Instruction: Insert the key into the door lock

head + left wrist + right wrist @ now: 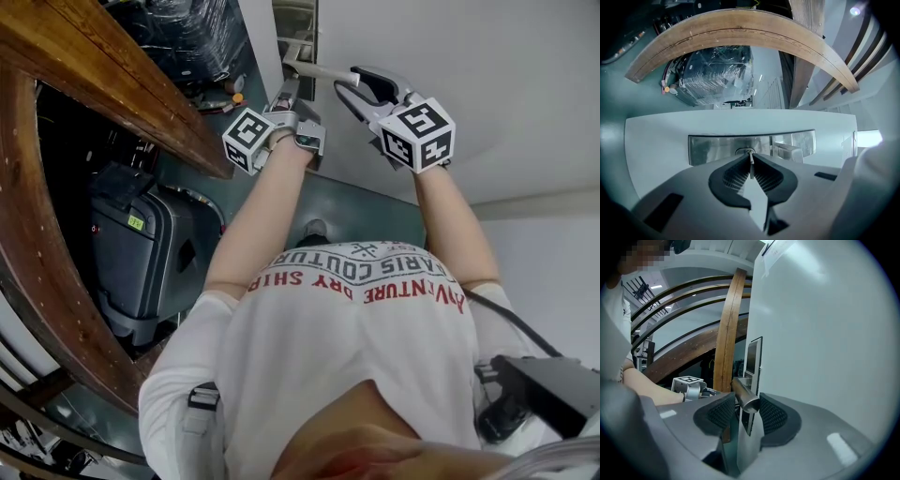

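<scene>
My left gripper [751,157] is shut on a thin metal key [751,167], held edge-on between the pads. The key's tip sits at the keyhole [746,151] in the steel lock plate [710,148] on the white door [487,66]. Whether the tip is inside the keyhole I cannot tell. My right gripper [746,401] is shut on the round end of the steel door handle [744,394], which sticks out from the lock plate [753,357]. In the head view the left gripper [288,94] and right gripper [354,86] sit side by side at the handle [319,71].
A curved wooden beam [112,75] runs close on the left, with a wooden post [726,333] by the door's edge. A grey suitcase [141,253] stands on the floor below. A plastic-wrapped load [712,75] lies beyond the door.
</scene>
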{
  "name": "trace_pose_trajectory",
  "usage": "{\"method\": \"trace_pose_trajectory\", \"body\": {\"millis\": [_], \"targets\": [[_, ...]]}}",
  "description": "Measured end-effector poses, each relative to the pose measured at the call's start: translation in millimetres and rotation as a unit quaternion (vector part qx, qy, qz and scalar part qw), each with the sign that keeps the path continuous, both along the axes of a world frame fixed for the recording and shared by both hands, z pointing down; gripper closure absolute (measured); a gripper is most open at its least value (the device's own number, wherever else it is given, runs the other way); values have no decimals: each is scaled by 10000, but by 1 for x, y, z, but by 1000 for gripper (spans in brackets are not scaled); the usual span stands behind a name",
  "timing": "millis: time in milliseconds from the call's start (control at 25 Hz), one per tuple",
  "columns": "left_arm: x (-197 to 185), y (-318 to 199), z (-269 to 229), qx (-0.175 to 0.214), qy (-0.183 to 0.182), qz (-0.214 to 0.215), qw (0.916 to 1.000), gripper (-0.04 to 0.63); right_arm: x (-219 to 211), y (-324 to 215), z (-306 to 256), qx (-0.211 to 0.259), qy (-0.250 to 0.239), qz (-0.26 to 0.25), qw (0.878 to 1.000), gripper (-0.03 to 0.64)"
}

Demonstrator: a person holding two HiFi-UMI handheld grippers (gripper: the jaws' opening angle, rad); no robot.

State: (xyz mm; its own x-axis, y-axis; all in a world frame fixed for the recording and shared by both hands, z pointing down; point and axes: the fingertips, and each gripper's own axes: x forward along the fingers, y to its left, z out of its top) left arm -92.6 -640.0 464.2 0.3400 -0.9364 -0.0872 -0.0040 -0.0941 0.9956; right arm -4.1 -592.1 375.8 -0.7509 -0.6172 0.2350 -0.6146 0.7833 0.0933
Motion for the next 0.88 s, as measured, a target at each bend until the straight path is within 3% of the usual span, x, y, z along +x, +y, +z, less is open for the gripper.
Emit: {"method": "trace_pose_trajectory", "body": {"millis": [600,720,880], "targets": [[4,-10,-3,100,158,-47,9998,572,2,1,-2,80,139,-136,9998,465],[4,-11,-3,166,-38,34,9998,572,1,0,-1,83,125,-146,9998,465],[3,-9,-7,362,-564,260,9974,572,-1,2,0,88,140,-150,9998,462]]}}
